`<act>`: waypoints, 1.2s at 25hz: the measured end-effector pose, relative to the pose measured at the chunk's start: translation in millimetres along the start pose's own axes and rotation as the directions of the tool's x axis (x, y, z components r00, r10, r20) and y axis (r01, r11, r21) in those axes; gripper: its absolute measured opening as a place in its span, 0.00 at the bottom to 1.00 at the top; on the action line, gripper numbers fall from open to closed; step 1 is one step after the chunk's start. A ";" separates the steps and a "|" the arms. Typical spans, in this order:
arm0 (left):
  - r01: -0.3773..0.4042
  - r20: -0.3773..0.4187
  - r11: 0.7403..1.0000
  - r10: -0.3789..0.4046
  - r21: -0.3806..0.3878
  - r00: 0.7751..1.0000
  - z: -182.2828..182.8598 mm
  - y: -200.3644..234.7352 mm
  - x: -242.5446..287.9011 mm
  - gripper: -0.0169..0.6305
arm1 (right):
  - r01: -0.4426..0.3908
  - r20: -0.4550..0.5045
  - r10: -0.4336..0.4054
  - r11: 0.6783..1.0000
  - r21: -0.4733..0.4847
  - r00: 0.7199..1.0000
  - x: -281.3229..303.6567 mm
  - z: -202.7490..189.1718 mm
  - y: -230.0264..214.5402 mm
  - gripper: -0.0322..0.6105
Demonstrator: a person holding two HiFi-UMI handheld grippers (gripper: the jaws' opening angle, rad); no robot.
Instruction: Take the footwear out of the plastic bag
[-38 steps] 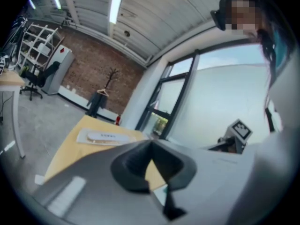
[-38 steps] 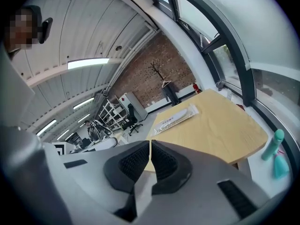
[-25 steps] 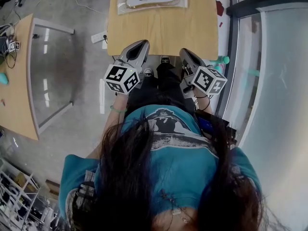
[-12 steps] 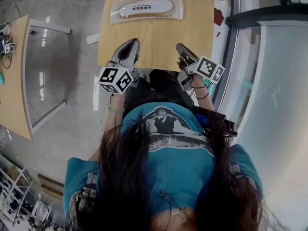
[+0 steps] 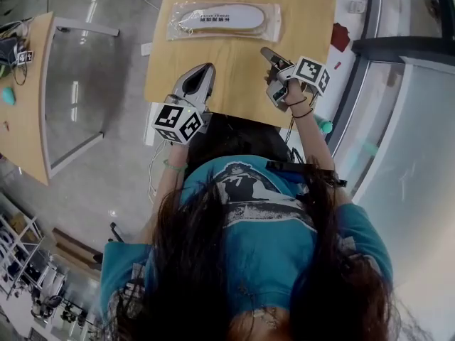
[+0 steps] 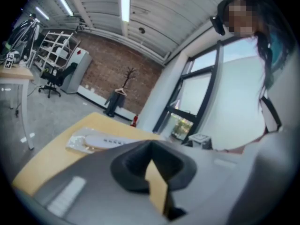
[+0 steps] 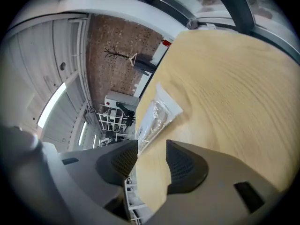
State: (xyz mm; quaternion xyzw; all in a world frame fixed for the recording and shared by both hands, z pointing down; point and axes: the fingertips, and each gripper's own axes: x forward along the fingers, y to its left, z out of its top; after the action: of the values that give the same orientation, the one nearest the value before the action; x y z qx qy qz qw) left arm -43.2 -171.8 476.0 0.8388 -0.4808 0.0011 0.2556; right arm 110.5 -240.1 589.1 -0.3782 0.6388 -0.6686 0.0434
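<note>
Since a second ago both grippers have come forward from the near edge, out over the table (image 5: 242,77). The right gripper (image 5: 269,52) has gone farther and rolled; its jaws have just been opening and now stand spread with nothing between them (image 7: 152,161). The left gripper (image 5: 205,69) has its jaws pressed together, empty. The bag (image 5: 178,28) with the white footwear (image 5: 224,16) inside lies flat at the far side of the table, where it lay before, apart from both grippers. The table is pale wood. Grey floor lies left of it, with a second table (image 5: 25,105) beyond, and glass panels (image 5: 405,141) run along the right.
</note>
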 end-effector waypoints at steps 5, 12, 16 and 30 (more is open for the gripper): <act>-0.054 -0.010 0.998 0.053 -0.025 0.999 -1.3 12.7 -2.6 0.03 | 0.001 0.052 -0.013 0.973 0.231 0.999 27.1 27.7 -27.2 0.31; -0.055 -0.025 0.998 0.054 -0.041 0.998 9.7 35.6 0.8 0.03 | 0.013 0.118 -0.062 0.925 0.380 0.991 51.7 42.5 -43.3 0.31; -0.030 -0.040 0.999 0.029 -0.024 0.999 14.2 42.5 7.4 0.03 | -0.026 0.188 -0.064 0.898 0.439 0.980 60.2 49.2 -44.6 0.31; 0.045 -0.101 0.987 -0.061 -0.156 0.993 0.3 59.9 31.3 0.03 | -0.169 0.274 0.006 0.799 0.577 0.962 67.4 53.7 -23.3 0.12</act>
State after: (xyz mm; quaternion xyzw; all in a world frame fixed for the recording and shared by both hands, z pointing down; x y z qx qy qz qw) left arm -74.8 -221.5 509.1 0.8280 -0.4427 0.0014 0.3442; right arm 102.7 -316.5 634.6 -0.3990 0.4024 -0.7771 0.2739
